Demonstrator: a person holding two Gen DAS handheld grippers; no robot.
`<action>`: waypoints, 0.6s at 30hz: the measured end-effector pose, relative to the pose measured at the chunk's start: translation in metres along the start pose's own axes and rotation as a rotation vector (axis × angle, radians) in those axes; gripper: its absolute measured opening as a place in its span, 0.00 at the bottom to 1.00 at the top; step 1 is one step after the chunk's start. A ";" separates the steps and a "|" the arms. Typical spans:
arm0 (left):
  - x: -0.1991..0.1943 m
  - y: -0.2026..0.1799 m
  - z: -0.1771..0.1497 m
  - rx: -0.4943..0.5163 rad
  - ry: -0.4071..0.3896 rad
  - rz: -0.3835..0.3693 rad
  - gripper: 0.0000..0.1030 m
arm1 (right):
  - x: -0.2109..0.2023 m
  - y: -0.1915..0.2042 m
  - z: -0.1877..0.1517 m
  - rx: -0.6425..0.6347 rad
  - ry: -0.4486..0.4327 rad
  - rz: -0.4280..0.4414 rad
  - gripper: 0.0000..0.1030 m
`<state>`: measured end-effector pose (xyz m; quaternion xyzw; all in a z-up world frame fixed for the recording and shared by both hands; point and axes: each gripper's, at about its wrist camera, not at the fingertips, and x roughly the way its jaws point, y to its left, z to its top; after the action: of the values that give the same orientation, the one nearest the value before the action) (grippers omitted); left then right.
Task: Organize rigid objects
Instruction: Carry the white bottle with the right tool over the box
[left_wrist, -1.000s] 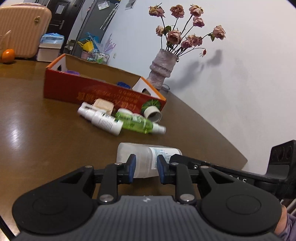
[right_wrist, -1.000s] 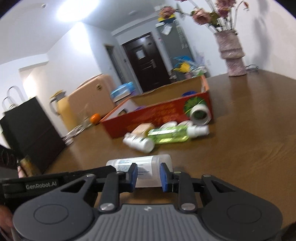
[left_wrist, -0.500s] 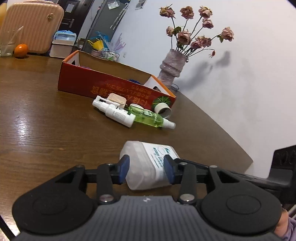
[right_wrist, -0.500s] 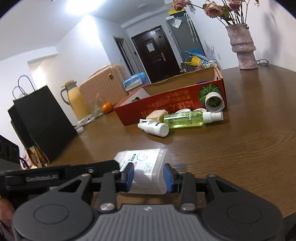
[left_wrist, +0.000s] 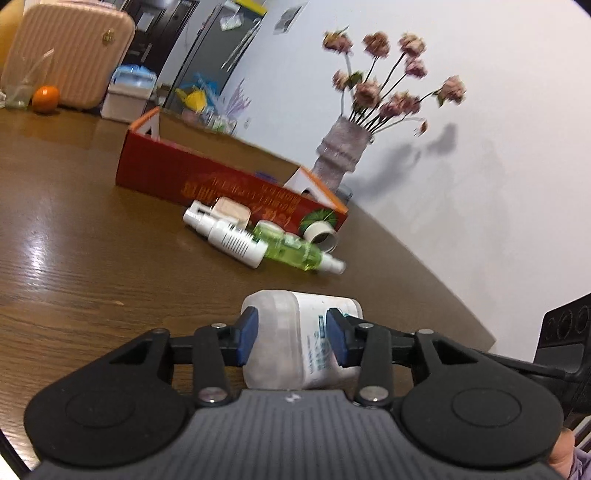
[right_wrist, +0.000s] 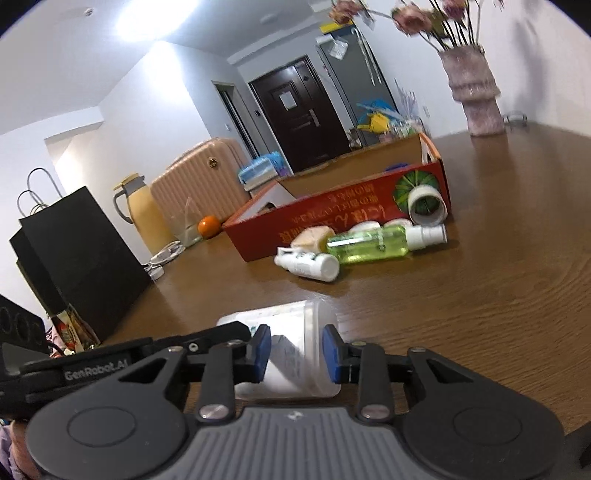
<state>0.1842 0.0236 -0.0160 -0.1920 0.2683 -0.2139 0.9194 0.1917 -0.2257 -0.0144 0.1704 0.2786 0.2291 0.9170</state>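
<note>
Left wrist view: both our tongs now pinch the translucent white plastic bottle (left_wrist: 295, 339).
Left tongs (left_wrist: 291, 341) opened onto it from shut; right tongs (right_wrist: 295, 354) just tightened; the bottle is tilted off the brown wooden bench (left_wrist: 92, 266), ready for the red cardboard box (left_wrist: 207, 181).

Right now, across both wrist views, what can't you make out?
- Red box contents: both views, near wall hides all but a blue sliver.
- White bottle label text: both views, blurred and partly behind the blue pads.
- Bottle's underside and whether it rests on the table: left hand-held gripper and right hand-held gripper bodies cover it.
- Small cream items behind the green spray bottle: too small and blurred.
</note>
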 end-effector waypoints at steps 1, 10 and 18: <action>-0.005 -0.001 0.001 0.005 -0.013 -0.007 0.39 | -0.004 0.004 0.000 -0.011 -0.012 0.002 0.29; -0.020 -0.010 0.023 0.046 -0.118 -0.029 0.36 | -0.021 0.026 0.017 -0.069 -0.117 0.012 0.28; 0.023 -0.008 0.080 0.090 -0.166 -0.016 0.36 | 0.016 0.015 0.072 -0.090 -0.156 0.011 0.28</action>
<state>0.2456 0.0243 0.0408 -0.1699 0.1798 -0.2166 0.9444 0.2412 -0.2178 0.0419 0.1479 0.1948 0.2326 0.9413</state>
